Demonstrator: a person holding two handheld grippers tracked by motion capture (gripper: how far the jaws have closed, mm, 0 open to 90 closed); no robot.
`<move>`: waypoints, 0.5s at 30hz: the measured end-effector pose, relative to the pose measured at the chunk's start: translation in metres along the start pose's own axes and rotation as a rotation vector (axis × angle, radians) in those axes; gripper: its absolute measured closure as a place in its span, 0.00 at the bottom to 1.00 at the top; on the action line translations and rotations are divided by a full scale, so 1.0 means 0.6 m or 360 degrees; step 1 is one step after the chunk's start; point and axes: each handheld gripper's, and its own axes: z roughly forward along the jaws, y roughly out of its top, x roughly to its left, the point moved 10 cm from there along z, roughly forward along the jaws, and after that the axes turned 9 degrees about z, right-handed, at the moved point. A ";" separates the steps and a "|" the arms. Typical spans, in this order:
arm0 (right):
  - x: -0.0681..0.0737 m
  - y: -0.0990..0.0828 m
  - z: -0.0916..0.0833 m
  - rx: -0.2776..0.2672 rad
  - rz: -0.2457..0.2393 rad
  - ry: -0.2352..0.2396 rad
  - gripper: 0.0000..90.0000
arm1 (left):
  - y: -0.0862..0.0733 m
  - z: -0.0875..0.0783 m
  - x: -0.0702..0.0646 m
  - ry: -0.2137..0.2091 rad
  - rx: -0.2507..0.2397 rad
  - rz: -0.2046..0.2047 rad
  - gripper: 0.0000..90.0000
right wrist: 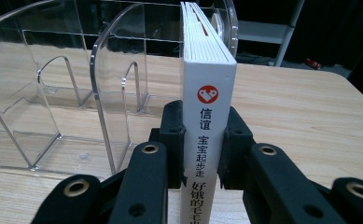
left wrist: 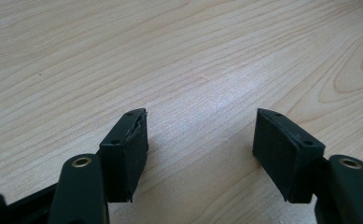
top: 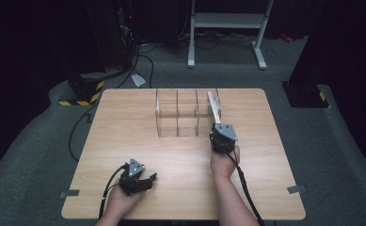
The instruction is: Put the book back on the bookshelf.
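Book (right wrist: 208, 107) upright, spine toward camera

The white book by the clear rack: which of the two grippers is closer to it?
Right. The right gripper has its fingers clamped on the white book's spine at the clear rack. The left gripper rests far off near the table's front edge, open.

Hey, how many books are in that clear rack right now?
1. A white book stands upright in the rightmost slot of the clear rack, its spine clamped by the right tongs. The other slots look empty, and clear plastic hides little.
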 end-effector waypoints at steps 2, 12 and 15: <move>-0.002 0.000 0.000 -0.0003 0.0016 0.0001 0.84 | 0.000 0.000 0.000 0.0000 0.0000 0.0000 0.40; 0.000 -0.020 -0.001 0.0066 0.0078 0.0034 0.79 | 0.000 0.000 0.000 0.0001 -0.0001 0.0001 0.40; 0.002 -0.019 -0.002 0.0058 0.0091 0.0058 0.77 | 0.000 0.000 0.000 0.0002 -0.0002 0.0002 0.40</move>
